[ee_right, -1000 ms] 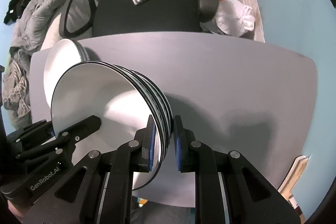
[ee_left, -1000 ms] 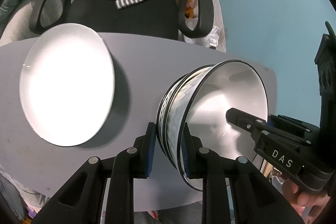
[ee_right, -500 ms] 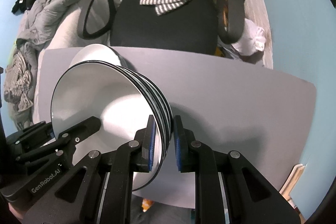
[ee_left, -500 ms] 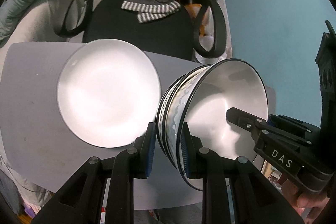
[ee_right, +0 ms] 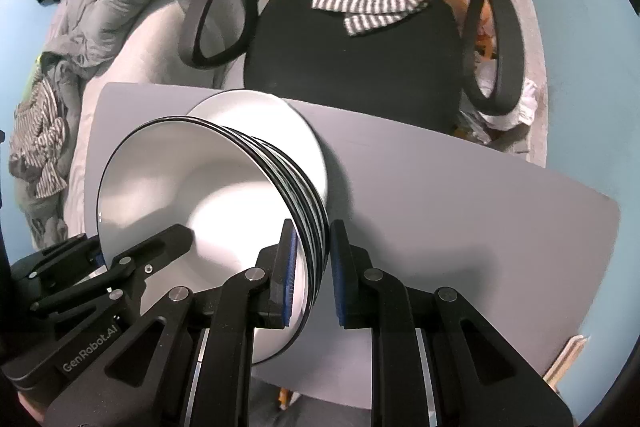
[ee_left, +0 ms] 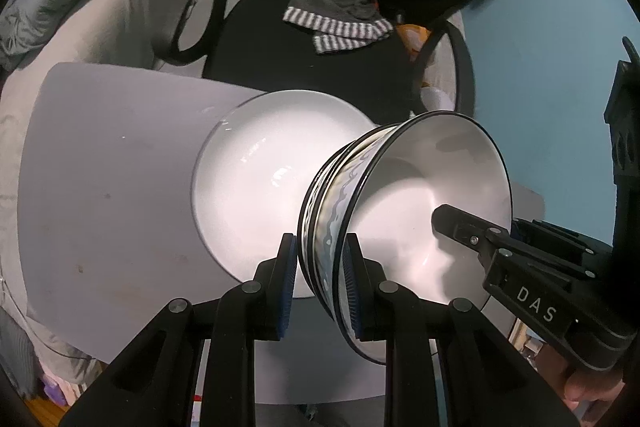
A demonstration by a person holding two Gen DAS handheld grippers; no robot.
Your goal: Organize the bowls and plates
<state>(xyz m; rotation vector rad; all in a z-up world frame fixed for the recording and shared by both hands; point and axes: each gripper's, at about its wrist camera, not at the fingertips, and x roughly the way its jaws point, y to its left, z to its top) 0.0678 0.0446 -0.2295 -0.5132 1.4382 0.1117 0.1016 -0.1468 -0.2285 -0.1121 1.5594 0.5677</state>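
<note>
left wrist view shows my left gripper (ee_left: 320,279) with its jaws clamped on one rim of the stack of bowls (ee_left: 404,223); the right gripper (ee_right: 310,273) pinches the opposite rim, jaws narrow. i'm carrying the stack tilted above the bench (ee_left: 104,195), over the white plate (ee_left: 256,183) lying there. i judge this the stacking step: next i level the bowls, centre them on the plate, lower, then open both.
</note>
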